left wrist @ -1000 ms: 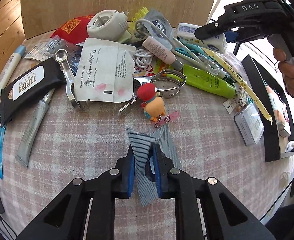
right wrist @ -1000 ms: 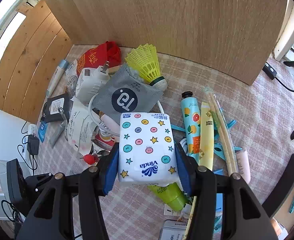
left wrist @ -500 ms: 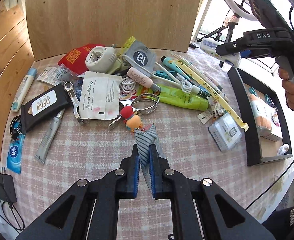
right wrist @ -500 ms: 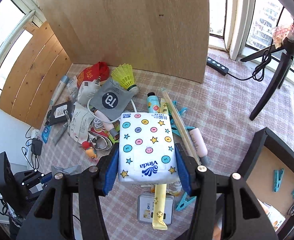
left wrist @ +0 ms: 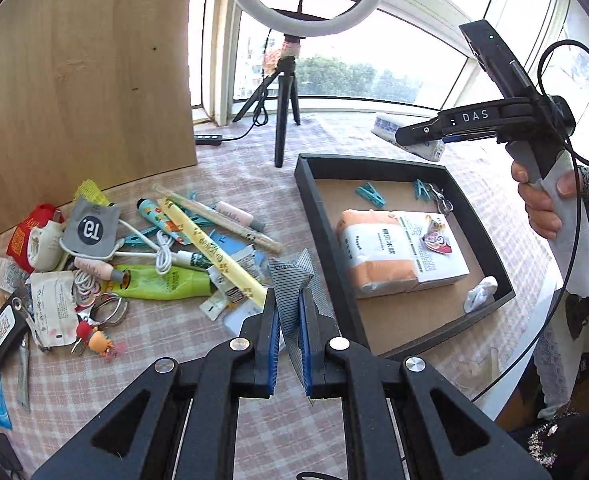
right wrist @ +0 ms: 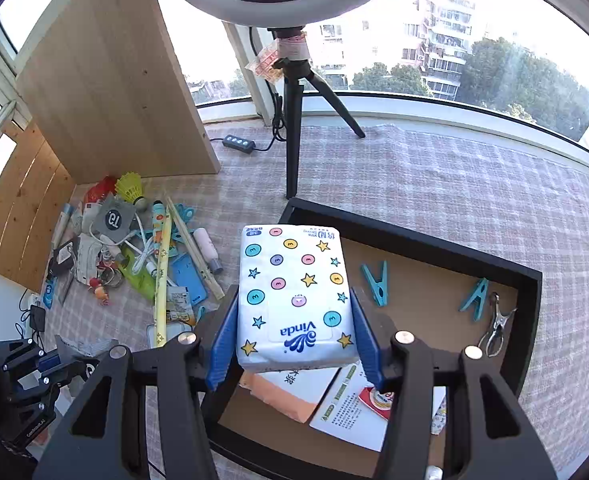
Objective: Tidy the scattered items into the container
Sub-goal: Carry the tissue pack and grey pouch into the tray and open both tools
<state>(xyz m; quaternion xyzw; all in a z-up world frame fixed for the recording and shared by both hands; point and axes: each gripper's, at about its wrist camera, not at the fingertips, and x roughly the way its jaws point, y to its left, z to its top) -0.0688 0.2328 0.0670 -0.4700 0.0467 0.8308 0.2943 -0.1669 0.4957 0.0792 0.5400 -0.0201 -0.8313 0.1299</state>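
Observation:
My left gripper (left wrist: 289, 316) is shut on a grey striped packet (left wrist: 294, 280) and holds it above the table, just left of the black tray (left wrist: 326, 236). My right gripper (right wrist: 294, 320) is shut on a white Vinda tissue pack (right wrist: 294, 292) with coloured dots and stars, held above the tray (right wrist: 414, 240). It shows in the left wrist view (left wrist: 410, 138) high over the tray's far side. The tray holds an orange and white pack (left wrist: 378, 256), blue clothespins (right wrist: 378, 282) and a metal clip (right wrist: 496, 330).
A pile of scattered items lies left of the tray: a green tube (left wrist: 162, 282), a yellow stick (left wrist: 214, 254), a grey pouch (left wrist: 90, 230), white cables, a toy keychain (left wrist: 94, 338). A ring-light tripod (right wrist: 294, 120) stands behind the tray. A wooden board (left wrist: 86, 80) stands at the back left.
Both grippers have swung right from the pile toward the tray with their items. The tissue pack is now over the tray, and the striped packet is near the tray's left wall.

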